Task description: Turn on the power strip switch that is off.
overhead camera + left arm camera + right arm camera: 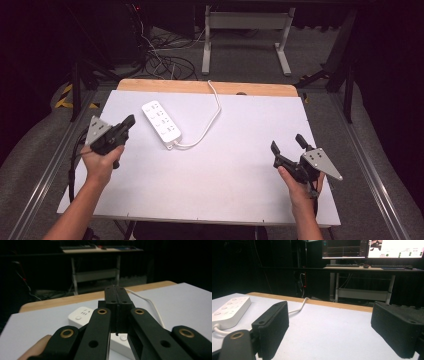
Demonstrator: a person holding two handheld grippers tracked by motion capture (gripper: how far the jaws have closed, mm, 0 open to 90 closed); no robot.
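Note:
A white power strip (161,120) lies on the white table top (225,165), left of centre, with its white cable (209,120) curling to the far edge. My left gripper (130,121) hovers just left of the strip, shut with nothing between its jaws. In the left gripper view the closed gripper (117,293) points over the strip (82,315). My right gripper (287,142) is held near the right edge, open and empty. In the right gripper view its wide-apart gripper (329,325) frames bare table, with the strip (229,311) at far left and the cable (298,307) beyond.
A wooden strip (205,87) runs along the table's far edge. Behind it on the floor are loose cables (160,60) and a white desk frame (245,35). Monitors (372,248) and a keyboard sit on a desk beyond.

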